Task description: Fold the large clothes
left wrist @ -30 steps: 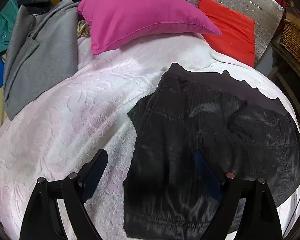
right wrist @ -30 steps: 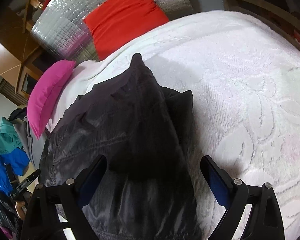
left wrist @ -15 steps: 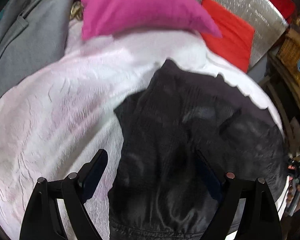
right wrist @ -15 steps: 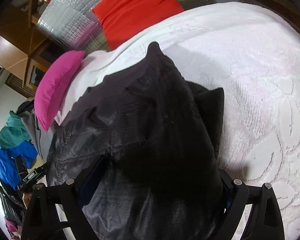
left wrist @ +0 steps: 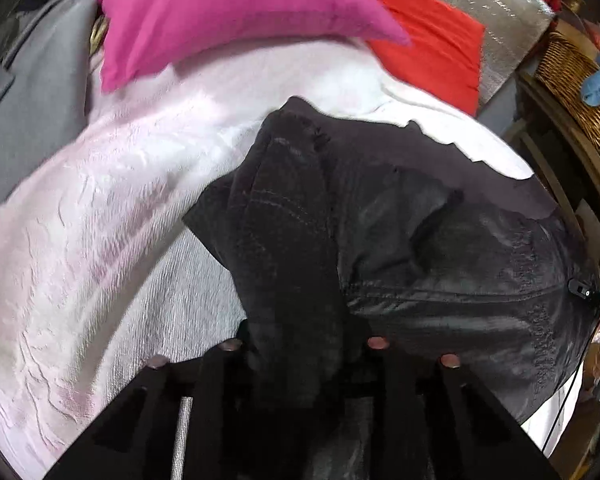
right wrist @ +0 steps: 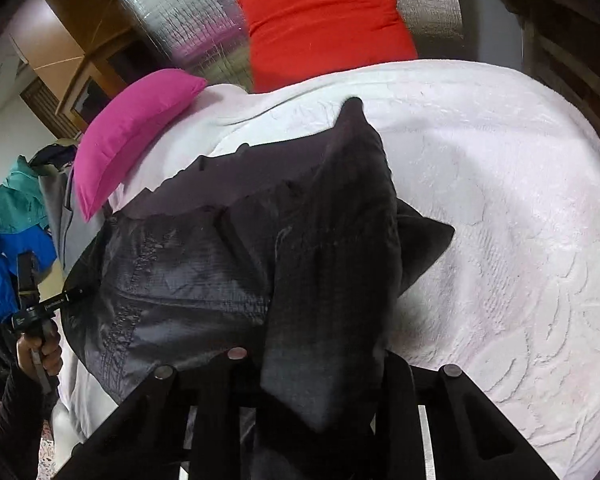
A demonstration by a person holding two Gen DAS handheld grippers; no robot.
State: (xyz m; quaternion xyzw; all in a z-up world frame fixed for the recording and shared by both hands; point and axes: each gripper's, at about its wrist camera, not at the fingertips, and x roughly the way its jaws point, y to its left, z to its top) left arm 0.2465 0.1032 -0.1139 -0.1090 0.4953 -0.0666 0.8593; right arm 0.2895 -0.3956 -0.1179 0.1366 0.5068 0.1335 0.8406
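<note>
Your left gripper (left wrist: 300, 356), along the bottom of the left wrist frame, is matte black plastic: flat angular linkage bars with round copper-coloured pivot pins. Your right gripper (right wrist: 312, 364) looks the same, its pins greyer. At the lower left edge of the right wrist frame, your dark knitted sleeve (right wrist: 18, 412) covers the wrist.

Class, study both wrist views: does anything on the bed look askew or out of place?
Nothing is spilled or damaged. The black jacket lies bunched and crooked on the white blanket, its near edges gathered in both tongs.
</note>
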